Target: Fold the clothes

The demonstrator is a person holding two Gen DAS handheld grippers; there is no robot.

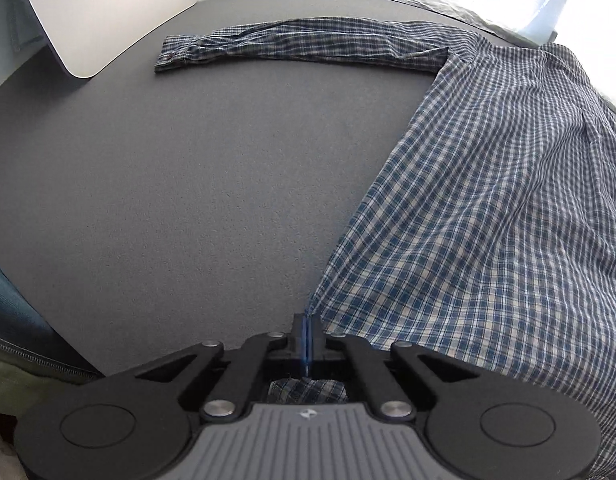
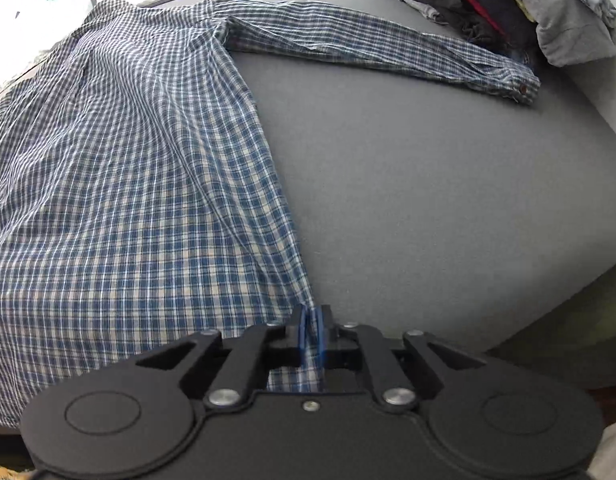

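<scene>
A grey table (image 1: 187,184) carries a blue plaid shirt (image 1: 488,220), back up, both sleeves spread toward its far corners. A clothes pile (image 2: 508,4) sits at the far right corner. At the near edge, the left gripper (image 1: 306,322) and right gripper (image 2: 311,320) each clamp 1 hem corner.

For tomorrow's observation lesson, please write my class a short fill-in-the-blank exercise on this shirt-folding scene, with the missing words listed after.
1. The checked shirt lies on a ____ table.
2. Each claw, left claw and right claw, is shut on the shirt's bottom ____.
3. Both sleeves lie stretched out ____ on the table.
4. Beyond the right cuff sits a ____ of other clothes.

Missing words: grey; hem; flat; pile
</scene>
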